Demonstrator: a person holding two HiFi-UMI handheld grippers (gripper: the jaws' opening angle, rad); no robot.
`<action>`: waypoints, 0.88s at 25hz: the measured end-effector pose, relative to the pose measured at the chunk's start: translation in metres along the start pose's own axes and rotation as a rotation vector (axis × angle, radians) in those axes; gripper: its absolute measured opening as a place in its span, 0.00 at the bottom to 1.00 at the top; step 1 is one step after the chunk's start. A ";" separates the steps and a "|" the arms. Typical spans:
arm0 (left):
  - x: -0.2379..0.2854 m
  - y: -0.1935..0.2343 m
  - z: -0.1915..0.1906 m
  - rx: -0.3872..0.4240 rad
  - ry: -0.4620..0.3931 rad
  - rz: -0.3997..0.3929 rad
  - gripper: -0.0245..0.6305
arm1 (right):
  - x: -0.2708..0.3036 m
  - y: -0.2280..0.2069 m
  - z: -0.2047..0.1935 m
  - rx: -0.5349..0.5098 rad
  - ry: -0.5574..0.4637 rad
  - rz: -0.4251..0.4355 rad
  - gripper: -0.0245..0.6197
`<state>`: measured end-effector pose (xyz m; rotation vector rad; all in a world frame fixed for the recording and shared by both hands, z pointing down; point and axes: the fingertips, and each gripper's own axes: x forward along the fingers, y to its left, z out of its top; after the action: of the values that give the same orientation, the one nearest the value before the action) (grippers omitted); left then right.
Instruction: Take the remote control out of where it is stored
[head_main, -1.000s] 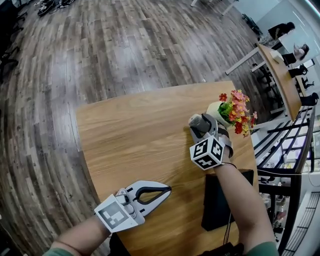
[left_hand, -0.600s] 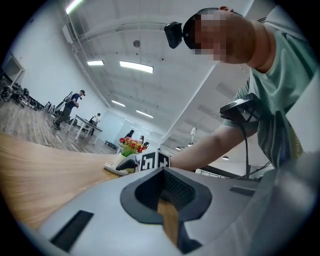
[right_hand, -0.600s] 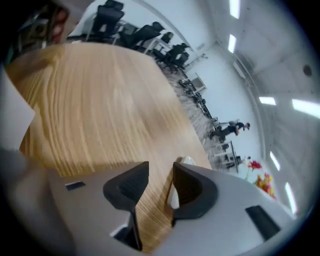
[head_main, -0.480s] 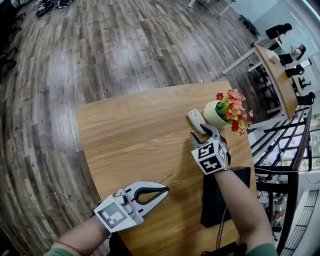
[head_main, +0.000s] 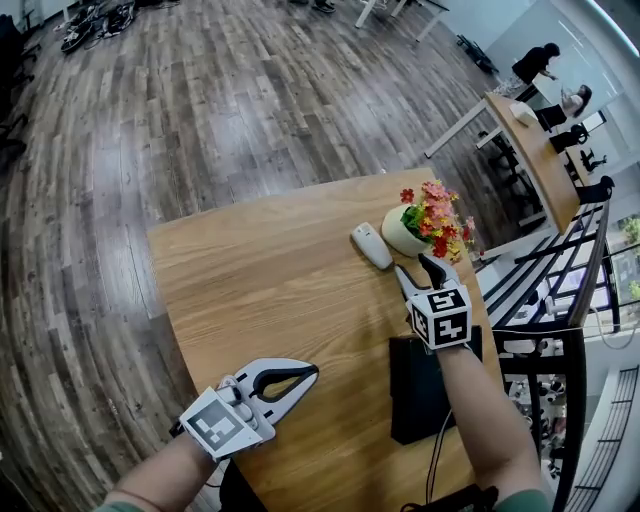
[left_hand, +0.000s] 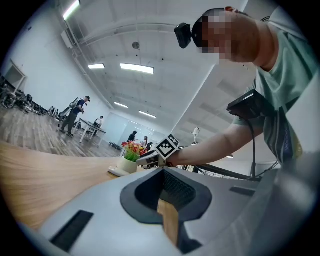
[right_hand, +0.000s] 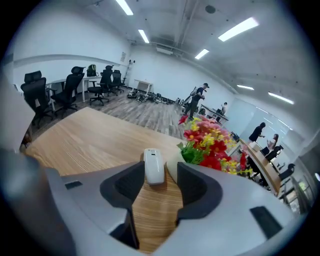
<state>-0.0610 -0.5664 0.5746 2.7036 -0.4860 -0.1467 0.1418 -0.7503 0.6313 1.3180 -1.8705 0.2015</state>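
Observation:
The white remote control (head_main: 371, 245) lies flat on the round wooden table (head_main: 250, 270), just left of a white pot of red and yellow flowers (head_main: 407, 230). My right gripper (head_main: 420, 272) hovers a short way behind it, jaws apart and opening, nothing between them. In the right gripper view the remote (right_hand: 154, 166) sits just beyond the right gripper (right_hand: 161, 187), with the flowers (right_hand: 210, 142) to its right. My left gripper (head_main: 312, 372) rests near the table's front edge, shut and empty. In the left gripper view the left gripper (left_hand: 161, 172) faces the distant pot (left_hand: 131, 163).
A black box (head_main: 420, 390) lies on the table beside my right forearm. A black metal rack (head_main: 560, 300) stands just off the table's right side. Desks with people (head_main: 540, 65) are at the far right. Office chairs (right_hand: 50, 90) stand at the far left.
The right gripper held the remote up beside the pot, set it down on the table and let go. It has since drawn back toward me. The left gripper has barely moved.

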 end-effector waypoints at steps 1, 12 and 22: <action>-0.001 -0.004 0.003 0.004 0.000 0.002 0.04 | -0.010 -0.001 0.002 0.017 -0.013 0.000 0.34; -0.023 -0.079 0.036 0.072 0.012 0.002 0.04 | -0.149 -0.010 -0.019 0.138 -0.109 -0.040 0.34; -0.035 -0.209 0.052 0.139 0.030 -0.049 0.04 | -0.322 0.000 -0.091 0.266 -0.160 -0.070 0.33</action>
<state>-0.0367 -0.3919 0.4460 2.8504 -0.4363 -0.0885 0.2271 -0.4718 0.4676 1.6189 -1.9772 0.3260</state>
